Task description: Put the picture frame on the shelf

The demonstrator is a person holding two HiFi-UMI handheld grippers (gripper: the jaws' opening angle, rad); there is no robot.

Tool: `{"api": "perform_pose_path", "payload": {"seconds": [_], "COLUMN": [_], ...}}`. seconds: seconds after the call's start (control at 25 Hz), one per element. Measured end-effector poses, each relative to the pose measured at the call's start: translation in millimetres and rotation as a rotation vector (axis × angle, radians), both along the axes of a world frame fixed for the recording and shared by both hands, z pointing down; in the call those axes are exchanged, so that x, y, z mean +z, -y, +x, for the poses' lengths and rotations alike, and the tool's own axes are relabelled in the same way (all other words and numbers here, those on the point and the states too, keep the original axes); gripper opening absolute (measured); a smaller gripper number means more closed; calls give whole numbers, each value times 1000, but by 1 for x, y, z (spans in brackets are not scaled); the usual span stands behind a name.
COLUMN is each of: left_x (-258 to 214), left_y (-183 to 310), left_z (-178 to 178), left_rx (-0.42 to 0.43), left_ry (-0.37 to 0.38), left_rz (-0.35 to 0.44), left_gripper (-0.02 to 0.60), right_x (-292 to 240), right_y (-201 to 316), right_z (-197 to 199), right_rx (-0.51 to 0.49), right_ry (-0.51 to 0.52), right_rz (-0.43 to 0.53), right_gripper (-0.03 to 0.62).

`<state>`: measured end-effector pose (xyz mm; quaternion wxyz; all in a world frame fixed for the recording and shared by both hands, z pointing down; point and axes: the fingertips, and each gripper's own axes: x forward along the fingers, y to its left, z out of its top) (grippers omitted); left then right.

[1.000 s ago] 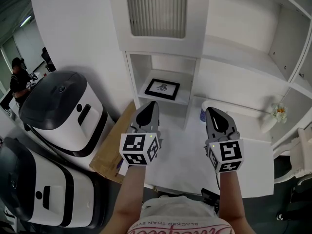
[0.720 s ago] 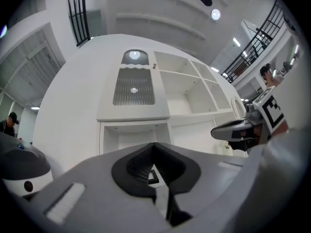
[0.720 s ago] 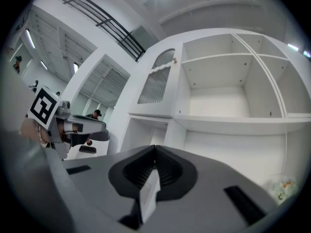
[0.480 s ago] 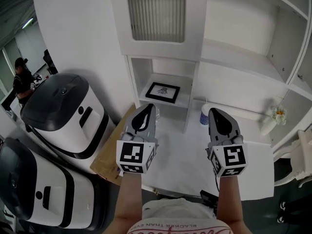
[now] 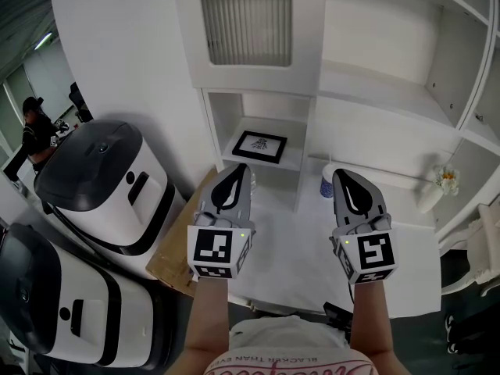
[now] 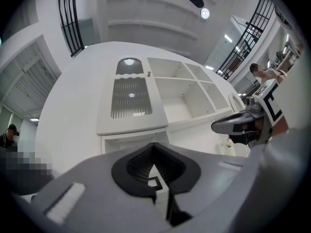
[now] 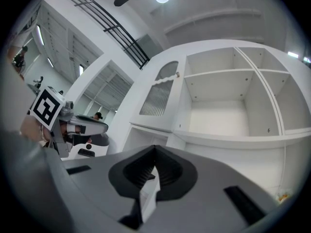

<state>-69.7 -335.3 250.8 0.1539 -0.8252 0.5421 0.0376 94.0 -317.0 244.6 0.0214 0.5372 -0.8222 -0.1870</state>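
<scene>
1. At your 9 o'clock, two white-and-black machines (image 5: 105, 182) stand one behind the other. A person (image 5: 35, 131) is beyond them at 10 o'clock.
2. A brown cardboard sheet (image 5: 176, 248) lies between the machines and the white table (image 5: 289, 241), at 7 o'clock from your left tongs.
3. Your left gripper (image 5: 237, 170) hovers over the table's left edge and points toward 12 o'clock. Its jaws are pressed together with nothing between them.
4. The picture frame (image 5: 260, 145), black-edged with a pale print, sits in the low open cubby of the white shelf (image 5: 375, 92). It is at 1 o'clock from your left tongs and 10 o'clock from your right, clear of both.
5. Your right gripper (image 5: 344, 175) hovers beside the left one, also pointing toward 12 o'clock. Its jaws are closed too and hold nothing.
6. A blue-and-white cup (image 5: 327, 184) shows just beside the right tongs' tip, at about 8 o'clock from it.
7. A small bunch of flowers (image 5: 448, 178) sits at 3 o'clock, well apart from your right tongs.
</scene>
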Motion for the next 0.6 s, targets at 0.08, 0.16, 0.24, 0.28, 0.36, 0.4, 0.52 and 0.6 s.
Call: {"api": "perform_pose_path", "payload": {"seconds": [0.08, 0.16, 0.24, 0.28, 0.36, 0.4, 0.52, 0.6], "left_x": [-1, -2, -3, -3, -5, -5, -6, -6], "left_y": [0, -1, -2, -2, -3, -3, -3, -4], "left_z": [0, -1, -2, -2, -3, -2, -1, 0], "left_rx": [-1, -3, -3, -3, -5, -7, -7, -7], "left_ry": [-7, -13, -19, -22, -23, -23, -25, -26], "left_rz": [1, 2, 4, 5, 7, 7, 6, 5], "left_gripper": [9, 9, 9, 9, 9, 9, 9, 9], "right_x": [0, 0, 1, 1, 2, 2, 1, 0], "right_y": [0, -1, -2, -2, -2, -2, -2, -3], "right_z": [2, 3, 3, 2, 2, 2, 3, 4], "right_rx": [0, 1, 1, 1, -3, -5, -12, -15], "right_ry": [0, -2, -7, -8, -7, -4, 3, 5], "right_rz": [-1, -1, -2, -3, -5, -7, -8, -9], "right_gripper": [6, 6, 6, 6, 6, 6, 6, 6]}}
